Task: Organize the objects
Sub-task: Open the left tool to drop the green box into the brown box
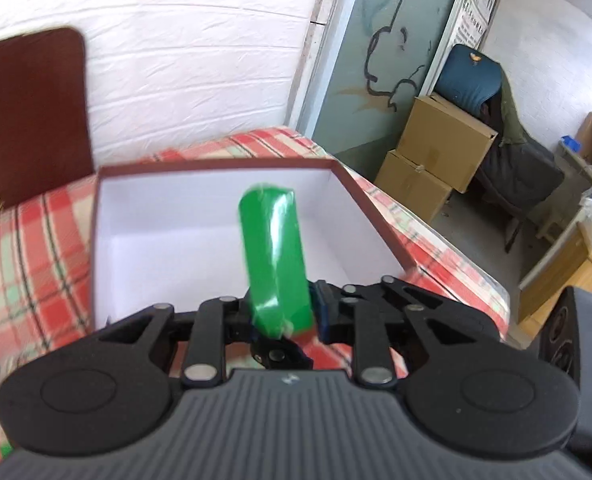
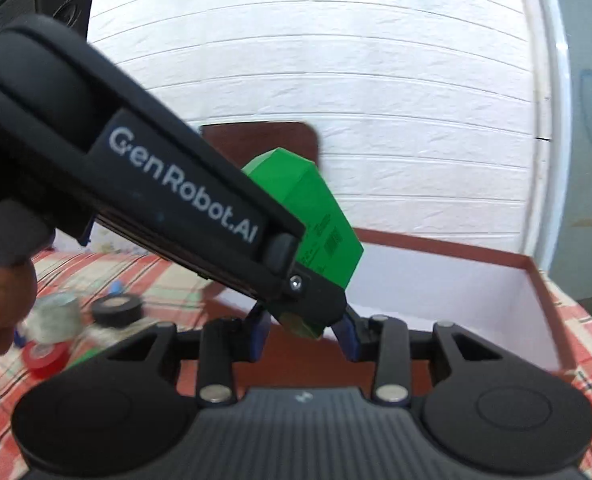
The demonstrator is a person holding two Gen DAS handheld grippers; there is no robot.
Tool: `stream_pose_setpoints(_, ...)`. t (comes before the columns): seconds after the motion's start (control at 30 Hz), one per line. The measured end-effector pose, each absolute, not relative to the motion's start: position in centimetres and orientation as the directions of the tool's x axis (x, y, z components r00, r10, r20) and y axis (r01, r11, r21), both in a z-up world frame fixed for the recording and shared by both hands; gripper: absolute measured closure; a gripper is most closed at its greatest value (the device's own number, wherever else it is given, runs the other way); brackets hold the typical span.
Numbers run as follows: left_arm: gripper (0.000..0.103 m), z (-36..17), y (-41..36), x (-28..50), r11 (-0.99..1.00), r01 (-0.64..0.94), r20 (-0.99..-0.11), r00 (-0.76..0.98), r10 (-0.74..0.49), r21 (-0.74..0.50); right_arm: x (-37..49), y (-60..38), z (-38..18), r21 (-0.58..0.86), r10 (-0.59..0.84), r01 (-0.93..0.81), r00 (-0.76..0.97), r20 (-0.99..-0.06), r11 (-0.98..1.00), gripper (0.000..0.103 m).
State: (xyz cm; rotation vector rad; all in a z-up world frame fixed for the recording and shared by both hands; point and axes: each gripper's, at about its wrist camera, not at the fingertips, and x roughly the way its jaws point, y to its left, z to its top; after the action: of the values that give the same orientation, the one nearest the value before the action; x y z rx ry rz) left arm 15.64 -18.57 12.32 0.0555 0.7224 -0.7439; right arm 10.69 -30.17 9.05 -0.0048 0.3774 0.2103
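Two blue-padded fingers (image 1: 323,312) of the left gripper (image 1: 284,316) pinch the base of a long green wrapped block (image 1: 274,256), its long axis pointing over the open white-lined box (image 1: 216,166); right gripper (image 2: 304,334) empty, jaws apart, beneath

green box (image 2: 316,208) in left gripper (image 2: 316,312)

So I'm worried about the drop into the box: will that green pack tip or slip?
The green pack looks rigid, holding its shape in the left tool. Its glossy wrap seems slippery. It's tall and narrow, so it would probably topple flat inside the box.
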Motion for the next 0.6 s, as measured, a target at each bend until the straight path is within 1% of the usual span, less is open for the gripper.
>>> stream_pose_setpoints(0.03, 0.049, 12.0, -19.2, 16.4, 0.757, 0.627, -0.621, 0.522, -0.584, -0.184, 11.5, -30.8, 9.0, 0.043, 0.19, -0.187, 0.911, -0.367, 0.981, 0.063)
stream_pose_setpoints(0.07, 0.038, 11.8, -19.6, 16.8, 0.774, 0.612, -0.622, 0.545, -0.562, -0.163, 12.4, -31.3, 8.9, 0.051, 0.181, -0.175, 0.91, -0.372, 0.983, 0.059)
stream_pose_setpoints(0.1, 0.026, 11.6, -20.0, 17.3, 0.801, 0.585, -0.625, 0.579, -0.523, -0.129, 13.4, -31.7, 8.6, 0.057, 0.169, -0.159, 0.909, -0.381, 0.986, 0.05)
stream_pose_setpoints(0.13, 0.025, 11.1, -20.2, 17.7, 0.831, 0.55, -0.631, 0.618, -0.47, -0.082, 14.2, -32.0, 8.3, 0.057, 0.148, -0.137, 0.909, -0.39, 0.989, 0.04)
stream_pose_setpoints(0.17, 0.025, 10.9, -20.4, 18.0, 0.855, 0.517, -0.637, 0.647, -0.419, -0.038, 15.0, -32.1, 7.9, 0.047, 0.113, -0.103, 0.907, -0.405, 0.994, 0.034)
stream_pose_setpoints(0.2, 0.025, 10.7, -20.2, 18.2, 0.867, 0.497, -0.638, 0.662, -0.393, -0.019, 15.6, -32.3, 7.5, 0.041, 0.078, -0.067, 0.904, -0.421, 0.997, 0.026)
stream_pose_setpoints(0.23, 0.025, 10.6, -19.6, 18.1, 0.871, 0.491, -0.635, 0.667, -0.39, -0.02, 15.8, -32.5, 7.2, 0.052, 0.06, -0.041, 0.903, -0.425, 0.998, 0.024)
stream_pose_setpoints(0.33, 0.025, 10.7, -18.1, 17.4, 0.895, 0.445, -0.623, 0.703, -0.343, 0.009, 15.2, -33.2, 6.6, 0.117, 0.073, -0.026, 0.907, -0.414, 0.993, 0.021)
stream_pose_setpoints(0.4, 0.025, 10.8, -17.0, 16.9, 0.914, 0.403, -0.623, 0.725, -0.294, 0.037, 14.4, -32.9, 6.4, 0.113, 0.061, -0.017, 0.914, -0.401, 0.993, 0.021)
stream_pose_setpoints(0.53, 0.025, 10.6, -15.2, 15.2, 0.934, 0.351, -0.621, 0.747, -0.237, 0.066, 12.1, -31.4, 6.4, 0.122, 0.04, 0.001, 0.942, -0.334, 0.993, 0.021)
stream_pose_setpoints(0.6, 0.025, 10.5, -15.0, 14.3, 0.937, 0.339, -0.625, 0.75, -0.217, 0.081, 14.6, -31.4, 7.2, 0.119, 0.025, 0.014, 0.948, -0.318, 0.993, 0.022)
